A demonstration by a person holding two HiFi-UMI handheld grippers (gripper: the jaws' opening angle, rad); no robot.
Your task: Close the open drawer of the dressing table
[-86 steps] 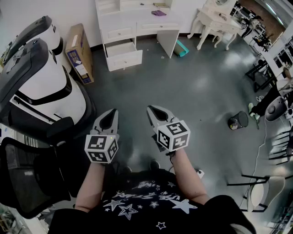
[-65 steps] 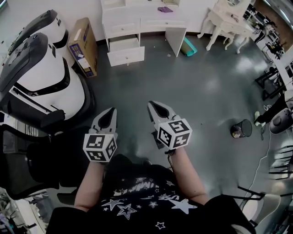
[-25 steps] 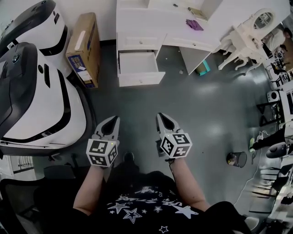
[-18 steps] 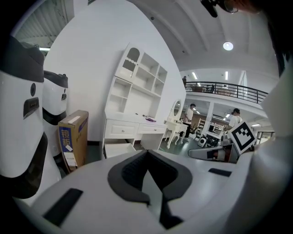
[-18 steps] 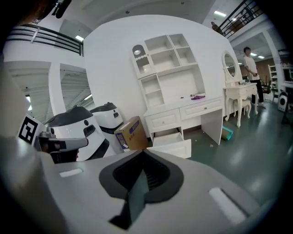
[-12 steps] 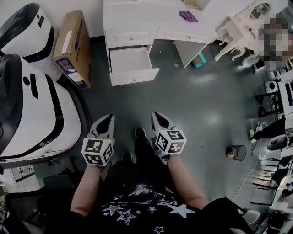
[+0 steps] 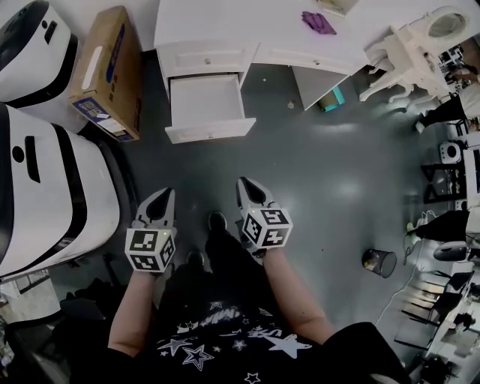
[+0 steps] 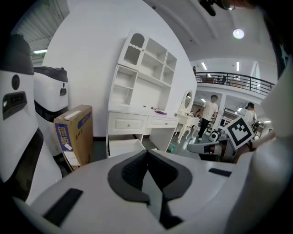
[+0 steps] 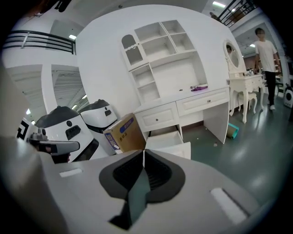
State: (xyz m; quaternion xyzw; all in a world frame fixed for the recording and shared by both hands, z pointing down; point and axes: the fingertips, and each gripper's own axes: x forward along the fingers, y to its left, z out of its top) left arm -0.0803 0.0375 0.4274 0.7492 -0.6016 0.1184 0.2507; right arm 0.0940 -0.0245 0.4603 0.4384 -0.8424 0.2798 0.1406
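Up ahead, the drawer (image 7: 205, 103) sticks out of the dressing table (image 7: 225, 34), well apart from the 2 grippers. Left gripper (image 7: 165, 196) and right gripper (image 7: 245, 184) are pinched together, holding nothing. I'd get closer, then push the front squarely mid-panel with 1 tip.

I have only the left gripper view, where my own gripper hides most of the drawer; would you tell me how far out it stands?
Observer: In the head view the drawer is pulled well out of the dressing table, its whole inside showing.
Operator: Thank you. How are the right tongs?
Observer: On the right gripper the tongs are shut, with nothing between them.
Operator: Is either gripper at the drawer?
Observer: No; a stretch of bare floor separates the drawer front from the left gripper and the right one.
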